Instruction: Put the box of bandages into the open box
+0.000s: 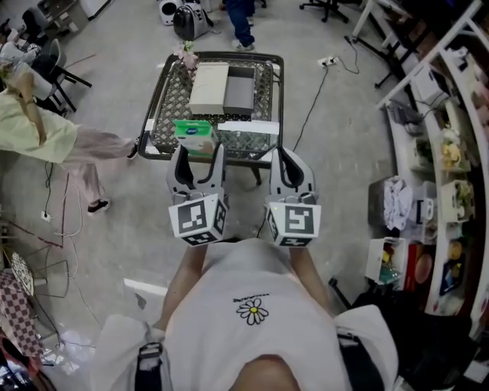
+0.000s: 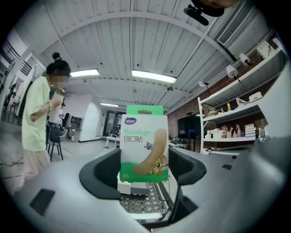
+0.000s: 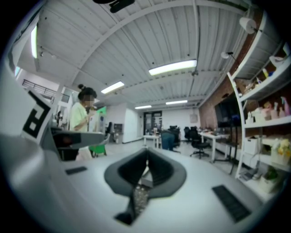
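The bandage box [image 1: 194, 132], green and white with a cartoon plaster on its front, stands upright between the jaws of my left gripper [image 1: 197, 150], which is shut on it over the near edge of the mesh cart [image 1: 170, 99]. In the left gripper view the bandage box [image 2: 143, 145] fills the middle, pinched at its lower sides by the left gripper [image 2: 143, 169]. The open box [image 1: 227, 88], with a white lid and grey inside, lies farther back on the cart and shows below the bandage box as a white open box [image 2: 132, 187]. My right gripper [image 1: 283, 155] is shut and holds nothing; the right gripper [image 3: 146, 166] has its jaws together.
A person in a pale green top [image 1: 34, 130] stands left of the cart, also seen as a person [image 2: 38, 118]. Shelves with clutter [image 1: 451, 153] run along the right. Cables [image 1: 313, 92] trail on the floor. Another person's legs [image 1: 243, 23] are beyond the cart.
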A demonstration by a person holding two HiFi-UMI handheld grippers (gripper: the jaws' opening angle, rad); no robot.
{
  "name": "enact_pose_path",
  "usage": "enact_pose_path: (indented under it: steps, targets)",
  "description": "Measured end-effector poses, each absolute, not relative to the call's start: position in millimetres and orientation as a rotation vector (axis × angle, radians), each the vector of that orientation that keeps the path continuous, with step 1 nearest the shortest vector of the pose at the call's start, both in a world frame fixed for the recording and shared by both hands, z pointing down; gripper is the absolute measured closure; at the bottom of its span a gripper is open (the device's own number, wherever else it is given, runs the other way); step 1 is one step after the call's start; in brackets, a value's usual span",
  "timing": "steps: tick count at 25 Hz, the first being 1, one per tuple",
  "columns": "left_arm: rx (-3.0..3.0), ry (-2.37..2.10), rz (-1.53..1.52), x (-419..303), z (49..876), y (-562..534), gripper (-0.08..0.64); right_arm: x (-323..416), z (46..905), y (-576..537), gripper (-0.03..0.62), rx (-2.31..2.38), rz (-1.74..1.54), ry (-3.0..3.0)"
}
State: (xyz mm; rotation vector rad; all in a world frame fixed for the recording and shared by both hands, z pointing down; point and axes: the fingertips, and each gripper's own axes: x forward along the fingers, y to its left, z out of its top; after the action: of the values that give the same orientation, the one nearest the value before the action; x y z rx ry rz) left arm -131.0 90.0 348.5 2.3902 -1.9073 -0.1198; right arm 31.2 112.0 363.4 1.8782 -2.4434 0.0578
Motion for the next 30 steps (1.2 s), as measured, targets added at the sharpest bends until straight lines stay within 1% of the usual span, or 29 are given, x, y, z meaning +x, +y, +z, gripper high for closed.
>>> enact_pose_path:
  steps: [10,16,23,30]
  targets:
    - [2.344,-1.853,-0.104,-130,370,88,0.230,44,385,114,0.561,1.845,0.147,-2.450]
    - [2.356,-1.813,-0.200,-127,366,74,0.230,52,395,101,0.561,1.861,0.185,-2.443]
    - [2.416,-1.754,-0.150,-120,377,35,0.230,51,408,76,0.561,1.907,0.196,-2.425]
    - [2.446,-1.627,-0.235,-106,372,-38,0.230,57,401,19,0.561,1.961,0.161,-2.354]
